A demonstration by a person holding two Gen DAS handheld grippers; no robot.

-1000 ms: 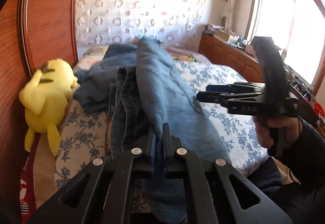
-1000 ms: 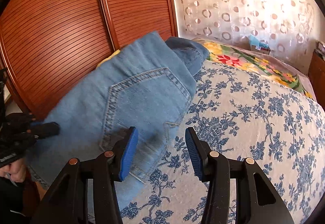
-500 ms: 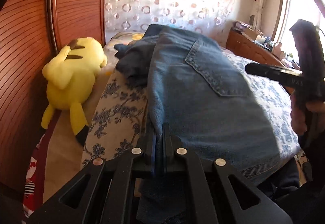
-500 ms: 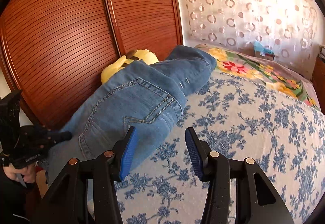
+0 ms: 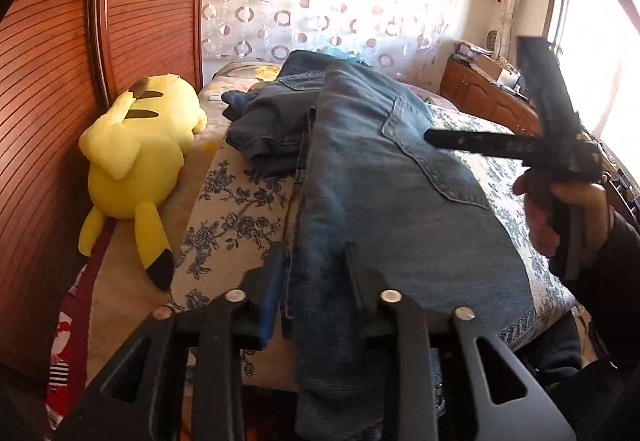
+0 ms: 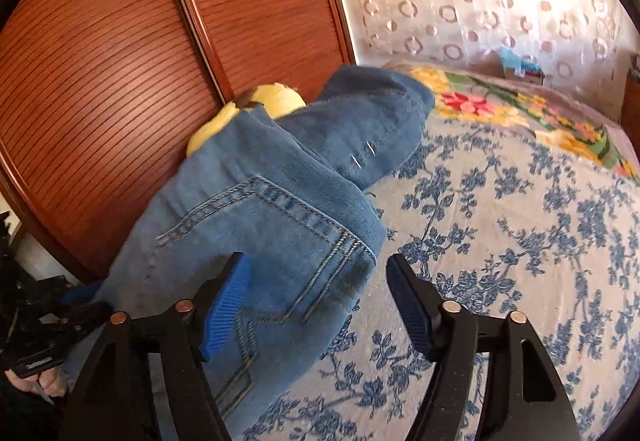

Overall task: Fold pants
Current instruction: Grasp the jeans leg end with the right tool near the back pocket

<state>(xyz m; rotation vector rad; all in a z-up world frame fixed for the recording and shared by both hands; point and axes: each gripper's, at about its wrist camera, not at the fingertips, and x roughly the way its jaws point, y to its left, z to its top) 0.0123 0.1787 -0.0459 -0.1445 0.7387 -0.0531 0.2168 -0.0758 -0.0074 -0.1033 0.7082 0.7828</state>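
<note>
Blue jeans lie folded lengthwise on the bed, back pocket up, with their near end hanging over the bed's edge. My left gripper is at that near end. Its jaws are opening, and the jeans' left edge lies loose between the fingers. In the right wrist view the jeans run from lower left to the far middle. My right gripper hovers over the pocket corner with its jaws opening wide and the pads off the cloth. A hand holds the right gripper above the jeans' right side.
A yellow plush toy lies left of the jeans against the wooden wardrobe doors. The bed sheet is white with blue flowers, and a bright floral blanket lies at the far end. A wooden cabinet stands by the window.
The jeans came down and now lie flat on the bed. My left gripper's jaws, shut on the cloth before, have parted. The right gripper's jaws have widened.
</note>
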